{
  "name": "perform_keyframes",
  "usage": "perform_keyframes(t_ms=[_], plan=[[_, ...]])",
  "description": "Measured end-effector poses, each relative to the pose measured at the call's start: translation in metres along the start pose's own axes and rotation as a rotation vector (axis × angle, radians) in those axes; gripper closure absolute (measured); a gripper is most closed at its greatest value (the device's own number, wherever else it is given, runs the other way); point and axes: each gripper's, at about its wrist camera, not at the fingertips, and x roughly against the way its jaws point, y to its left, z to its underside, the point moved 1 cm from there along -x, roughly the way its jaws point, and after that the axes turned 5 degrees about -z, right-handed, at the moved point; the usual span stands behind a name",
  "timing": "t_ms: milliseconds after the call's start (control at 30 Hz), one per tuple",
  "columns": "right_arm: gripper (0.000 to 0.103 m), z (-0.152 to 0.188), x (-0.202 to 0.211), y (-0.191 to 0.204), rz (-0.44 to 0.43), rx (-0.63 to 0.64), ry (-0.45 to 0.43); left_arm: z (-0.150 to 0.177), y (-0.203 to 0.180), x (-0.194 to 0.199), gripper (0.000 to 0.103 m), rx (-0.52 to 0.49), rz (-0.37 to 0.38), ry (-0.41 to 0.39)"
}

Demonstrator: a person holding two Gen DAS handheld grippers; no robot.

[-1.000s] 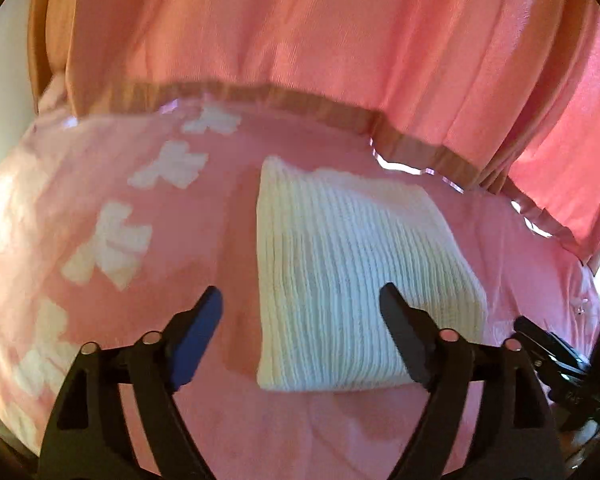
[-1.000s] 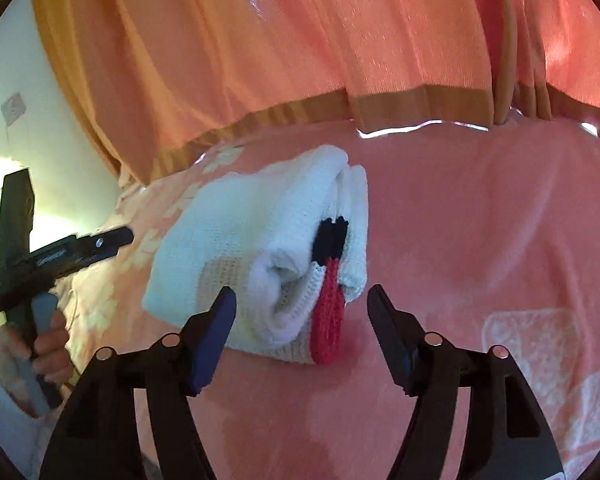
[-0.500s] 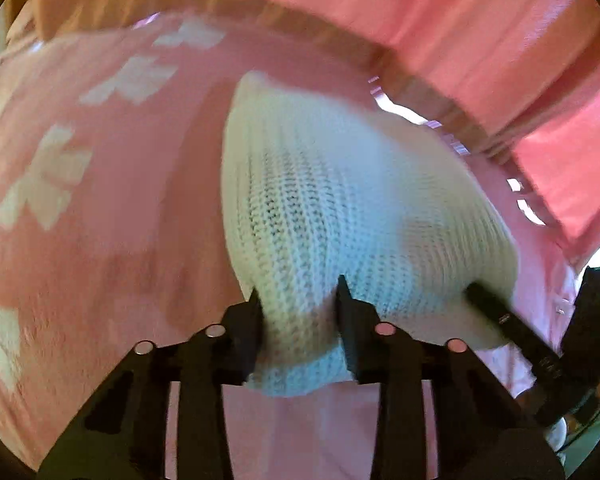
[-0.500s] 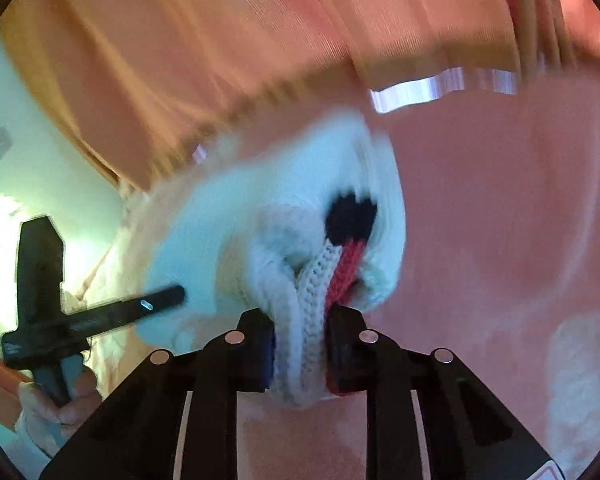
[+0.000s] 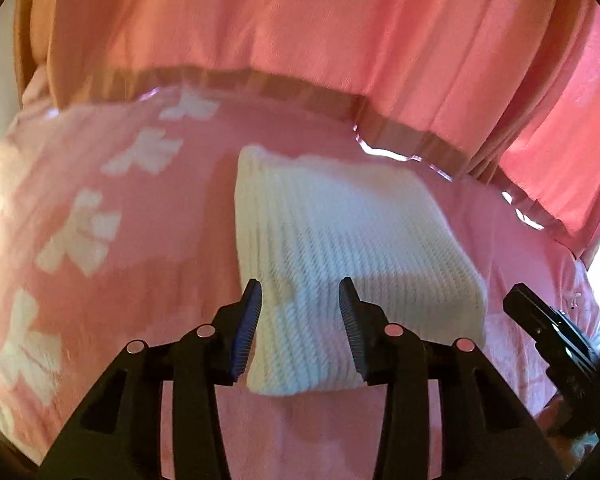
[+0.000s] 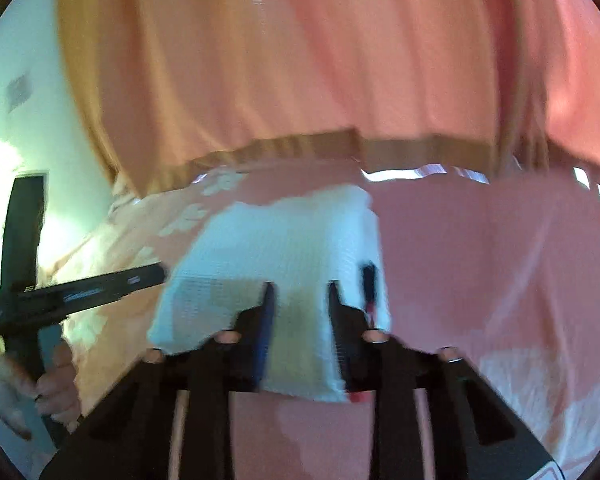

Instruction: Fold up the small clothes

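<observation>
To square up the folded white jumper on the pink blanket, my right claw has just closed, pinching the jumper's near edge, while my left claw has just eased wider around that edge, perhaps only touching it.

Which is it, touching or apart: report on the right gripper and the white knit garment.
Touching. In the right wrist view the right gripper's jaws, which have just been closing, have the white knit garment filling the gap from pad to pad.
</observation>
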Motion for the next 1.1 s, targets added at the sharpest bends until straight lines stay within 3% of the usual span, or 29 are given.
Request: perform_keyframes(t_ms=[100,133,167,300,367,433,467,500,533,633,733,900,1100], plan=[[0.103,0.031,-0.064,-0.024,0.088,-0.024,0.218,0.008,-0.012,-0.04,0.061,-0.075,-0.095,0.107],[0.103,0.035,-0.068,-0.028,0.074,-0.048,0.218,0.015,-0.012,-0.057,0.054,-0.093,-0.151,0.157],[0.103,0.033,-0.064,-0.029,0.06,-0.075,0.194,0.019,-0.01,-0.063,0.051,-0.087,-0.154,0.175],[0.102,0.015,-0.024,-0.014,0.044,-0.048,0.123,0.017,-0.015,-0.045,0.053,-0.072,-0.146,0.134],[0.094,0.011,-0.005,-0.008,0.057,-0.032,0.085,0.018,-0.018,-0.025,0.052,-0.053,-0.122,0.09],[0.08,0.017,0.016,-0.001,0.116,0.009,0.037,0.022,-0.022,-0.01,0.045,-0.038,-0.118,0.053],[0.062,0.024,0.026,-0.001,0.156,0.023,0.017,0.024,-0.027,-0.003,0.043,-0.031,-0.122,0.034],[0.044,0.03,0.037,-0.001,0.173,0.031,0.009,0.031,-0.03,0.005,0.034,-0.029,-0.129,0.01],[0.041,0.038,0.046,-0.001,0.187,0.036,0.001,0.033,-0.033,0.006,0.02,-0.027,-0.14,-0.005],[0.028,0.058,0.053,-0.002,0.255,0.04,0.001,0.05,-0.044,0.018,0.01,-0.056,-0.184,-0.069],[0.025,0.068,0.053,0.001,0.299,0.04,0.01,0.067,-0.059,0.022,0.008,-0.125,-0.246,-0.117],[0.017,0.077,0.061,0.001,0.351,0.039,-0.011,0.09,-0.075,0.015,0.008,-0.197,-0.322,-0.126],[0.017,0.084,0.06,-0.015,0.345,-0.044,0.02,0.099,-0.075,0.018,0.008,-0.198,-0.335,-0.155]])
